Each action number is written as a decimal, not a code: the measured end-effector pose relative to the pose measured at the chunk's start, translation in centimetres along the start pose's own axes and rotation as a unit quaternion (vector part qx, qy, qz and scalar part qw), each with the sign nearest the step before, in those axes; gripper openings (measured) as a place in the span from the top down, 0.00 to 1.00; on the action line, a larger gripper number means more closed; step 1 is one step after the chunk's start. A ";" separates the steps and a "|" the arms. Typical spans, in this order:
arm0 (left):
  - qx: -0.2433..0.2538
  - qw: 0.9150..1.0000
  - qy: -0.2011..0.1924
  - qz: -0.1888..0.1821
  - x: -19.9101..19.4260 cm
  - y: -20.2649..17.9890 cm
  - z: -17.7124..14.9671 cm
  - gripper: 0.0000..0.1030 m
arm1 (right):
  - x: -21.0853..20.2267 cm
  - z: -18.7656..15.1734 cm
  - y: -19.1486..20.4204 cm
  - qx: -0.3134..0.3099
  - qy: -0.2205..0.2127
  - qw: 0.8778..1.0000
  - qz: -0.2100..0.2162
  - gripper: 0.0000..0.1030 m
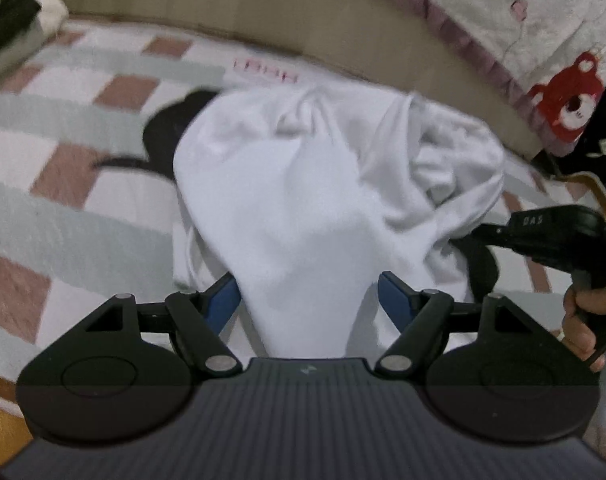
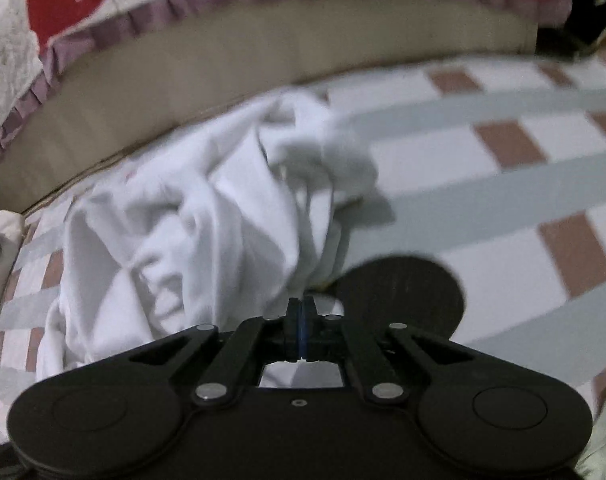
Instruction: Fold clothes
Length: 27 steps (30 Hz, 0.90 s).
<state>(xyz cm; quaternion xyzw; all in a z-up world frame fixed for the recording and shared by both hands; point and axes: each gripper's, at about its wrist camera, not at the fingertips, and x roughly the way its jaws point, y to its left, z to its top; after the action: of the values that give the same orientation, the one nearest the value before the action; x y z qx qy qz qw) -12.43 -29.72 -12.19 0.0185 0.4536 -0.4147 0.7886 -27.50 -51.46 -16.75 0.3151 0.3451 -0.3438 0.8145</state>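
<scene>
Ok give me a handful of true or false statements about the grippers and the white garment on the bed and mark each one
1. The right gripper is shut on the white garment. True.
2. The left gripper is clamped tight on the cloth. False: its blue fingers stand wide apart, with the garment bunched between them.
3. The garment is folded flat into a neat rectangle. False: it is crumpled and bunched.
4. The bedspread has a check pattern of white, grey-green and brownish-pink. True.
5. A pillow with red bears lies beyond the garment. True.
</scene>
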 end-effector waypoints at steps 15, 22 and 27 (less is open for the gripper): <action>0.044 0.996 -0.006 0.077 -0.6 2.3 2.8 0.29 | 3.3 -1.1 3.2 -0.054 0.033 0.998 0.017 0.93; 0.048 0.998 -0.030 0.035 -2.3 1.7 1.9 0.27 | -0.3 0.5 1.9 0.013 -0.011 0.996 0.091 0.93; 0.041 0.998 -0.041 -0.005 -3.1 1.1 0.9 0.27 | -0.9 0.7 1.9 0.039 0.023 0.979 0.200 0.93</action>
<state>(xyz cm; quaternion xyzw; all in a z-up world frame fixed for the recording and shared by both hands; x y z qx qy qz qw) -11.81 -27.45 -9.75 0.0309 0.4037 -0.4374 0.8030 -26.27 -50.63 -15.10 0.4168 0.2800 -0.1802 0.8458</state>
